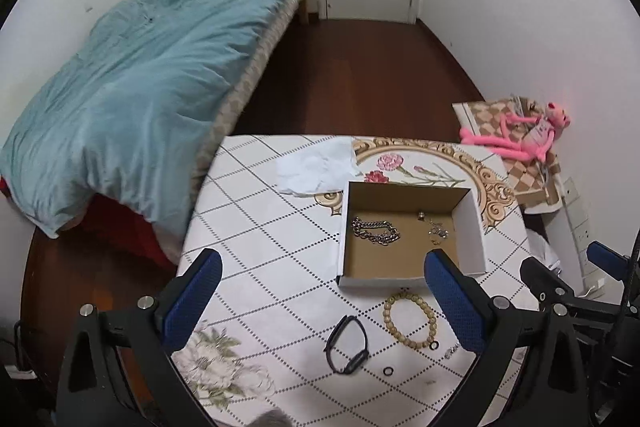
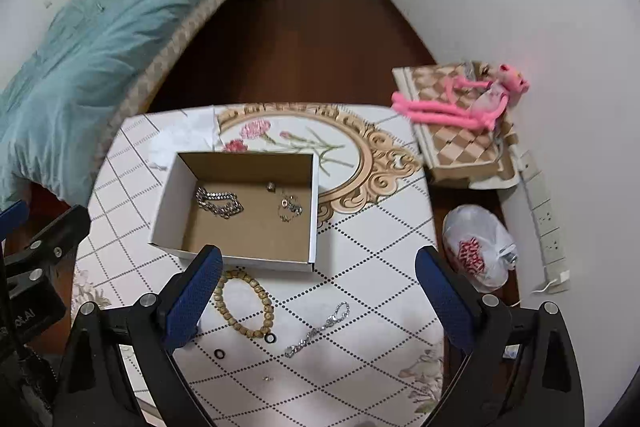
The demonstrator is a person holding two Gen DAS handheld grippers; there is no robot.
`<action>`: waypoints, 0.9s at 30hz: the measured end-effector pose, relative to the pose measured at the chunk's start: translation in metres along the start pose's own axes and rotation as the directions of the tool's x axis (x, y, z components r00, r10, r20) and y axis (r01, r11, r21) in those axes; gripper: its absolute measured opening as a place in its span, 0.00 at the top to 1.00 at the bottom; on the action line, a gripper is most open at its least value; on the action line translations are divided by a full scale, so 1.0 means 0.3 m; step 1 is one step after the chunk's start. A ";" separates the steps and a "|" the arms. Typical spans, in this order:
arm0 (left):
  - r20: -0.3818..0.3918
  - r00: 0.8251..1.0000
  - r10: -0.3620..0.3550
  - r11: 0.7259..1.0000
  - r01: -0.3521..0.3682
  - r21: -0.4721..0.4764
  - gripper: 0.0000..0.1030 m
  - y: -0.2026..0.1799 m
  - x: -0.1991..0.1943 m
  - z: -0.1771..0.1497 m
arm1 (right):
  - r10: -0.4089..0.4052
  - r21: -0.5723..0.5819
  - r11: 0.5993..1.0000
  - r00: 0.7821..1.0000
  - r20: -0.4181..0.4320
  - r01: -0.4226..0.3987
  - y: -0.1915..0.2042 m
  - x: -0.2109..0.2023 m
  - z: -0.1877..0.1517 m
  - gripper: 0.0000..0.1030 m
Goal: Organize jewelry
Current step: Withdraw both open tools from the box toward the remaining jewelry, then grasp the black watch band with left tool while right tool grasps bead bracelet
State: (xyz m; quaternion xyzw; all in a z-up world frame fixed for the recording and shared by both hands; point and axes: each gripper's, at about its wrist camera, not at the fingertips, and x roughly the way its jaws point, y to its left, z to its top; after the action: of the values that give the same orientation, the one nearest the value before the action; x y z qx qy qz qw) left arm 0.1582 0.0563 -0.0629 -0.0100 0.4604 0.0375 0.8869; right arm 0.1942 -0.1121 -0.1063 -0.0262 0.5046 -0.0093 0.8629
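Note:
An open cardboard box [image 1: 472, 235] [image 2: 168, 211] stands on the patterned table and holds a silver chain bracelet [image 1: 375, 231] [image 2: 219, 203] and small silver pieces [image 1: 436, 229] [image 2: 290, 207]. In front of it lie a wooden bead bracelet [image 1: 409, 321] [image 2: 243, 303], a black band [image 1: 347, 345], two small black rings [image 1: 388, 371] [image 2: 270, 338] and a thin silver chain [image 2: 318, 329]. My left gripper [image 1: 322, 303] is open above the black band. My right gripper [image 2: 318, 301] is open above the silver chain. Both are empty.
A white tissue [image 1: 316, 167] lies behind the box. A bed with a blue duvet [image 1: 132, 83] is at the left. A pink plush toy [image 2: 460, 103] on a checked box and a white plastic bag [image 2: 478, 247] are right of the table.

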 end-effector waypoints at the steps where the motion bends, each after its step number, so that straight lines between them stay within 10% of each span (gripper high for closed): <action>1: 0.009 1.000 -0.001 1.000 0.001 -0.001 0.00 0.003 -0.017 -0.006 | -0.004 0.001 1.000 1.000 0.016 0.004 0.000 -0.032 -0.009 0.05; 16: 0.047 0.999 0.010 1.000 -0.009 -0.018 0.00 0.056 -0.172 -0.127 | 0.059 0.050 0.997 0.994 0.088 -0.064 -0.007 -0.267 -0.128 0.05; 27: -0.191 0.981 0.020 1.000 -0.024 -0.021 0.03 0.083 0.154 -0.341 | 0.096 0.148 0.986 0.982 -0.162 -0.072 -0.068 0.066 -0.375 0.12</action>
State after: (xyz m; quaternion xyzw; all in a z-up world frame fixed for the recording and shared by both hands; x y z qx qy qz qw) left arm 0.0995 0.0783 -0.1592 -0.0186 0.5427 0.0513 0.8381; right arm 0.1060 -0.1374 -0.1775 0.0571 0.5746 -0.0109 0.8164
